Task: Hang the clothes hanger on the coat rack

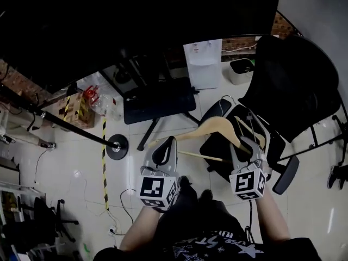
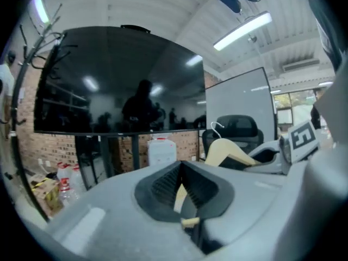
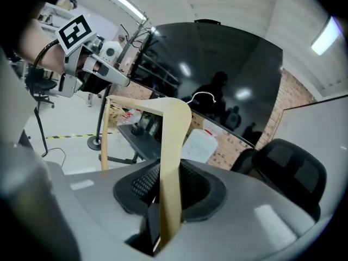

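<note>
Wooden clothes hanger (image 1: pixel 215 127) sits clamped between the left gripper (image 2: pixel 184 193) and right gripper (image 3: pixel 169 197), each closed on one arm. The coat rack (image 2: pixel 18 91) stands up-left of the left gripper (still apart), so hold the hanger level and steer the hook (image 3: pixel 201 93) over a prong.

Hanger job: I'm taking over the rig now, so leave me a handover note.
Left gripper: shut on one end of the wooden hanger.
Right gripper: shut on its other arm.
Hanger: held in the air between both, by the black chair.
Coat rack: stands off to the left, apart from the hanger.
Done: hanger gripped.
Left: carry it over, hook it on.
</note>
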Demonstrator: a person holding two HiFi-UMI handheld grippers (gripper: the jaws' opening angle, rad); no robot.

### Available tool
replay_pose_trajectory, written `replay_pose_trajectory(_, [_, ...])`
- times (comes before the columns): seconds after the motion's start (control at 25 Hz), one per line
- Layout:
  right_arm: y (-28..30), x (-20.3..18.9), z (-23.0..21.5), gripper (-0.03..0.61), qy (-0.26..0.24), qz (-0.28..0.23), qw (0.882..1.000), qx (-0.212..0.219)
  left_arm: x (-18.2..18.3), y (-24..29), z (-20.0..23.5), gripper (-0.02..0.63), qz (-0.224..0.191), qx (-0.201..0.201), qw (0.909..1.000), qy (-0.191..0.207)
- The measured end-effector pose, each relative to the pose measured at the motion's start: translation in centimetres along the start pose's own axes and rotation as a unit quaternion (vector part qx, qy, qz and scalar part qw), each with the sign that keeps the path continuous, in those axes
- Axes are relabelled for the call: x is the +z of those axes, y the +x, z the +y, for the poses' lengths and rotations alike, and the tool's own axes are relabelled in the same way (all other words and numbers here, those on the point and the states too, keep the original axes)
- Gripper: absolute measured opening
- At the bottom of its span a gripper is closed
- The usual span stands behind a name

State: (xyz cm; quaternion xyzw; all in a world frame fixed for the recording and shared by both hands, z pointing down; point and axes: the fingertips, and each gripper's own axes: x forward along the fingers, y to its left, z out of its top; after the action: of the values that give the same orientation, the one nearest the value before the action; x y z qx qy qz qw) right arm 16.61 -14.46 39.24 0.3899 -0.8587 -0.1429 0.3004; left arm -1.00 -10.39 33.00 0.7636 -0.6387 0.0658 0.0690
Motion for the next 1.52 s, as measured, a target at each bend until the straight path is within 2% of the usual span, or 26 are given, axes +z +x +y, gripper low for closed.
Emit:
replay_pose_trajectory(0.16, [3.0, 6.1, 3.5, 0.087, -0.029, -0.067, 0.995, 0.065, 1.2, -4.5, 5.0, 0.005, -0.014, 0.086, 0.9962, -0.003])
replay_pose_trajectory(0.4, [5.6, 15.2, 10.4, 0.087, -0.090, -0.151, 0.973, 0.152, 1.9, -11.8, 11.1, 0.005, -0.033, 0.180, 0.9831, -0.011])
replay_pose_trajectory(0.56, [6.5, 20.5, 15.5, 0.087, -0.123, -0.202, 0.952, 0.196, 1.8, -16.5, 15.3, 0.005, -0.049, 0.242, 0.9689, -0.015])
replay_pose_trajectory(0.8, [7.6, 29.1, 24.3, 0.087, -0.167, -0.276, 0.913, 0.251, 2.3, -23.2, 22.3, 0.005, -0.071, 0.308, 0.9484, -0.021])
replay_pose_trajectory(0.92, [8.2, 33.0, 29.0, 0.087, -0.187, -0.303, 0.894, 0.272, 2.6, -26.5, 26.1, 0.005, -0.079, 0.330, 0.9405, -0.018])
replay_pose_trajectory(1.04, [9.5, 36.6, 33.0, 0.087, -0.198, -0.320, 0.883, 0.282, 2.7, -29.3, 30.1, 0.005, -0.085, 0.342, 0.9357, -0.014])
replay_pose_trajectory(1.16, [11.6, 40.0, 35.9, 0.087, -0.200, -0.337, 0.880, 0.270, 2.7, -31.3, 34.1, 0.005, -0.092, 0.350, 0.9320, -0.014])
replay_pose_trajectory(1.36, [14.2, 44.8, 39.4, 0.087, -0.207, -0.354, 0.875, 0.257, 2.4, -34.1, 39.3, 0.005, -0.090, 0.352, 0.9317, -0.004])
replay_pose_trajectory(1.52, [16.2, 47.2, 41.1, 0.087, -0.209, -0.356, 0.874, 0.255, 2.7, -35.0, 43.4, 0.005, -0.095, 0.372, 0.9233, -0.005])
